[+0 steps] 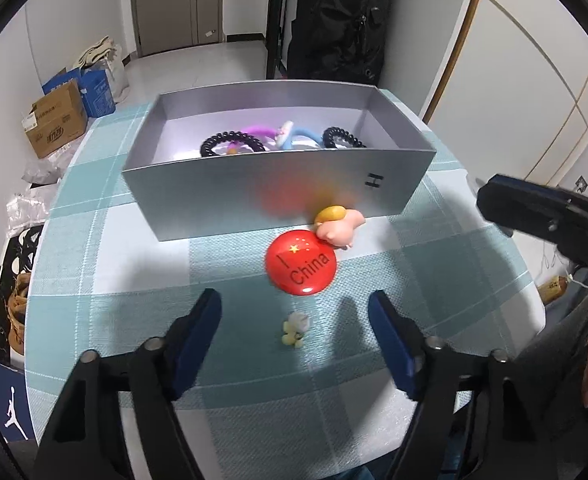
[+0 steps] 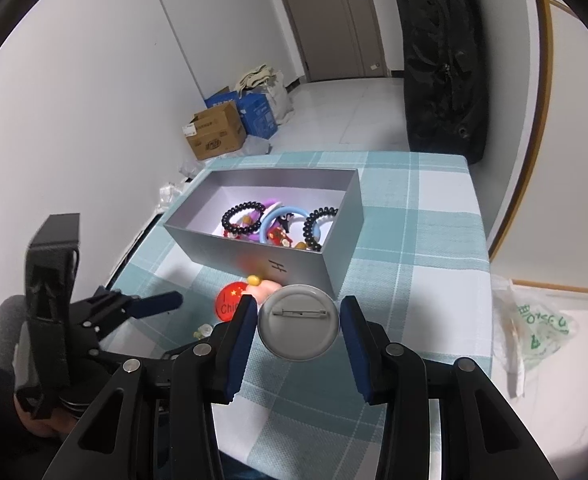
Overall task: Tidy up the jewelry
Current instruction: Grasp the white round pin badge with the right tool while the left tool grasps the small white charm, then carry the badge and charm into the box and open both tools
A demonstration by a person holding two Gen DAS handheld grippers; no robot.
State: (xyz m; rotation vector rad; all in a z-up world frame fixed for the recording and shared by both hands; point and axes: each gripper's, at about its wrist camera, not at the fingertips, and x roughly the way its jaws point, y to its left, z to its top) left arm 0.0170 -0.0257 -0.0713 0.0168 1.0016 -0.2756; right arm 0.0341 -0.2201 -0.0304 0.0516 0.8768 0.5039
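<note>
A grey open box point(image 1: 253, 196) point(image 2: 294, 258) on the checked tablecloth holds black coil hair ties point(image 1: 229, 142) point(image 2: 242, 218), a blue ring point(image 2: 283, 216) and other trinkets. In front of it lie a red "I China" badge point(image 1: 301, 263) point(image 2: 229, 300), a pink figurine with a yellow top point(image 1: 338, 227) point(image 2: 267, 286) and a small white-yellow charm point(image 1: 295, 328) point(image 2: 202, 332). My left gripper point(image 1: 296, 312) point(image 2: 173, 300) is open and empty, just short of the charm. My right gripper point(image 2: 298, 322) is shut on a round silver pin badge point(image 2: 298, 322), pin side facing the camera, held above the table near the box's front.
The table edge point(image 1: 37, 248) runs along the left with bags and pictures on the floor below. Cardboard and blue boxes point(image 2: 229, 124) sit by the wall. A black bag point(image 2: 444, 60) hangs behind the table. A plastic bag point(image 2: 534, 328) lies at the right.
</note>
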